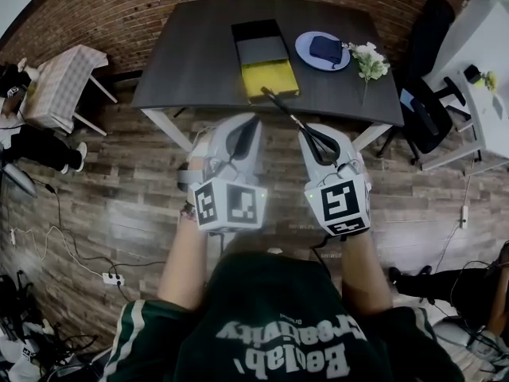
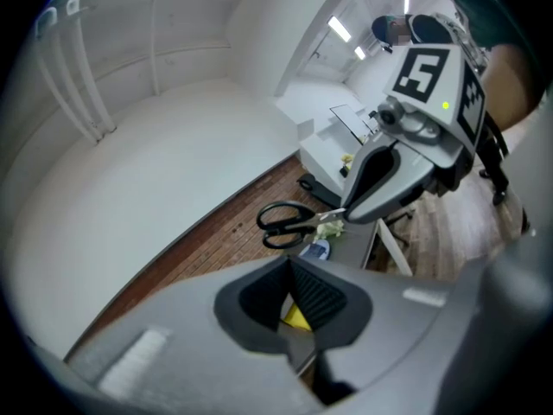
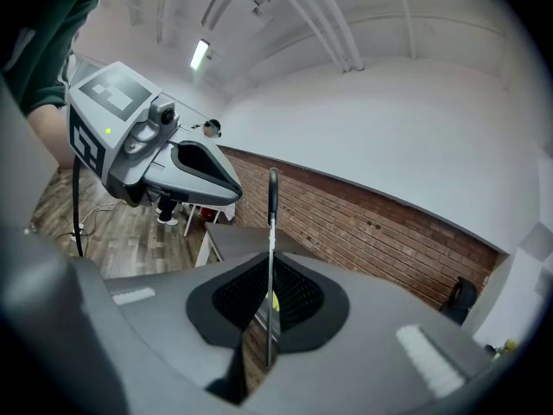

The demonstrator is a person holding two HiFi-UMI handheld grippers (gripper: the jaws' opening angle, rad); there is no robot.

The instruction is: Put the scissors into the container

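Black-handled scissors (image 1: 290, 116) stick out ahead of my right gripper (image 1: 316, 138), which is shut on their blades; the handles point toward the table. In the right gripper view the scissors (image 3: 272, 232) stand edge-on between the pads. In the left gripper view they (image 2: 289, 221) jut from the right gripper (image 2: 363, 201). The container (image 1: 266, 58), a long box with black, grey and yellow sections, lies on the dark table (image 1: 199, 54) ahead. My left gripper (image 1: 242, 134) is held beside the right one, shut with nothing in it.
A blue plate (image 1: 322, 52) with a dark object and a bunch of white flowers (image 1: 368, 60) lie right of the container. A small cloth-covered table (image 1: 60, 86) stands at left, a black office chair (image 1: 429, 110) and white desk (image 1: 481, 94) at right. Cables run over the wood floor.
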